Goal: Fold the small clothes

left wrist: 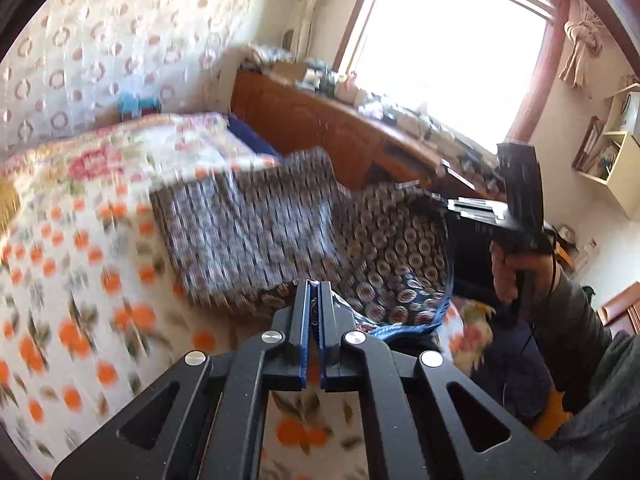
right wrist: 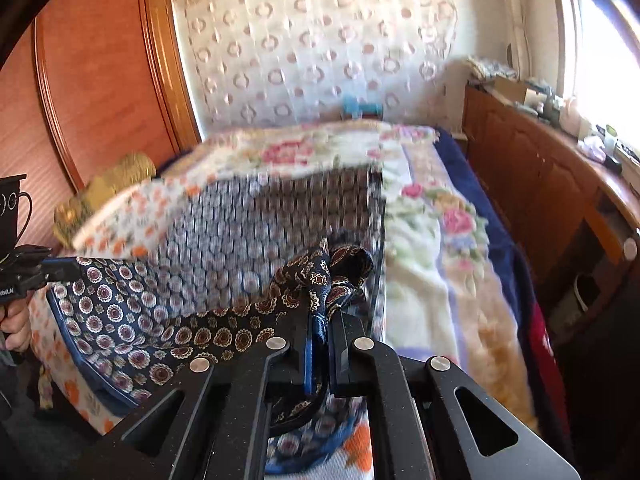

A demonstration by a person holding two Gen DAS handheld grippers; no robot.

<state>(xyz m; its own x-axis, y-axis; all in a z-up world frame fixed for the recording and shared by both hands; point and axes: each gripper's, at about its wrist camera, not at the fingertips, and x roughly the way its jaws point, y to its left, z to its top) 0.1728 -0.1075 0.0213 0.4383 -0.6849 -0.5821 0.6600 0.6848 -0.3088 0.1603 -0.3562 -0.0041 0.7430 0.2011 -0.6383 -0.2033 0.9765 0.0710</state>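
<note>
Both tools are clenched on the near hem of the patterned cloth (right wrist: 132, 312), left tool (left wrist: 316, 312), right tool (right wrist: 322, 332); its far part lies on the bed (right wrist: 432, 216). The thin hem may slip out if pulled unevenly.

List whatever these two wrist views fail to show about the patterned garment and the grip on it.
- Far half of the navy medallion-print garment: motion-blurred in both views, so its shape and type stay unclear.
- Cloth edge in the left gripper: mostly hidden by the shut fingers.
- Bunched corner in the right gripper: folds cover its outline.
- Windowsill clutter: too small, washed out by glare.
</note>
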